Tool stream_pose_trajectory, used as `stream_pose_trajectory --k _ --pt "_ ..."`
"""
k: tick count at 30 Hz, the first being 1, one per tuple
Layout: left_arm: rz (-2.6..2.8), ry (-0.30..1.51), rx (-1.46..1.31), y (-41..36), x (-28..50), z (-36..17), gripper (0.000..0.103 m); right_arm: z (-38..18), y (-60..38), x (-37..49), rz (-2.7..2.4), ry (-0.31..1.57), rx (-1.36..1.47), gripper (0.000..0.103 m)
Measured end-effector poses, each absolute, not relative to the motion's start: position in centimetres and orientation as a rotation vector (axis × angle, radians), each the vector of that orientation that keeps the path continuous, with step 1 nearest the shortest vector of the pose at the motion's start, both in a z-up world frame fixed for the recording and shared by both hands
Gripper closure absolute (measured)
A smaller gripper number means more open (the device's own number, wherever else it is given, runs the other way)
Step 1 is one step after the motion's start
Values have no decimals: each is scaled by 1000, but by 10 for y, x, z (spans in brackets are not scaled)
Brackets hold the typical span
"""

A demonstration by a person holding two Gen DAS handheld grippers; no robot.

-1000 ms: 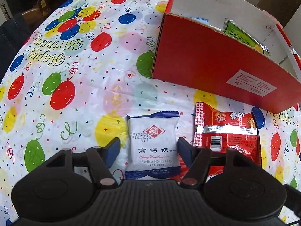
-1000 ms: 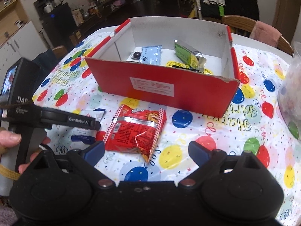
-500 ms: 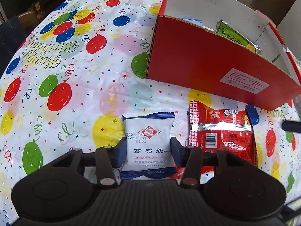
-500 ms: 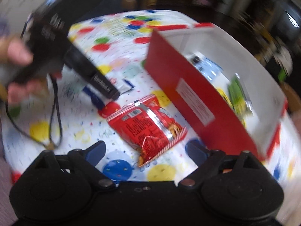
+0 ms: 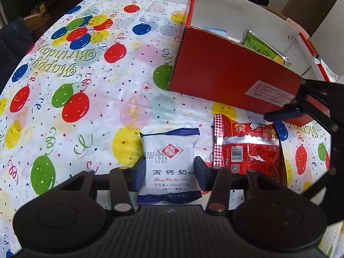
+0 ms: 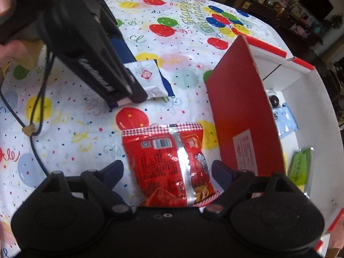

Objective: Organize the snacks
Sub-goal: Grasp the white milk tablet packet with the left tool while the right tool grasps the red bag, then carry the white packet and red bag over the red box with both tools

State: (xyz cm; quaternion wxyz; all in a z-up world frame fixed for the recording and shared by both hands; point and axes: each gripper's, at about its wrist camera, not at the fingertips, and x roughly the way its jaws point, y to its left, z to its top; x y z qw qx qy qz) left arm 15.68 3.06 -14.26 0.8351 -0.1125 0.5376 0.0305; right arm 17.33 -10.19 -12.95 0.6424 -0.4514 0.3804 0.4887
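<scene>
Now your left tool (image 5: 169, 173) is clenched on the white packet (image 5: 169, 163) low on the tabletop (image 5: 96, 107); your right tool (image 6: 166, 172) gapes astride the red packet (image 6: 169, 167), lying lengthwise between its fingers, box (image 6: 240, 116) immediately right.

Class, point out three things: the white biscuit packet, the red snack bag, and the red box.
white biscuit packet (image 5: 169, 161), left wrist view, printed front.
red snack bag (image 6: 169, 163), right wrist view, silver back seam.
red box (image 5: 225, 73), left wrist view, outer red wall.
</scene>
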Motion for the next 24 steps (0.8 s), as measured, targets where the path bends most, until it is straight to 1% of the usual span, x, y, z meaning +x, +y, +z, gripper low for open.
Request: stream_pose_trajectory --k 14,19,24 --pt "62 1133 -236 32 153 -138 56 -151 -104 186 1103 974 -1003 13" --pt "56 1134 -233 31 153 -138 56 -152 -109 194 1076 1050 -875 20" --pt "48 1135 -232 34 150 -137 56 -154 -114 191 992 1079 -755 24"
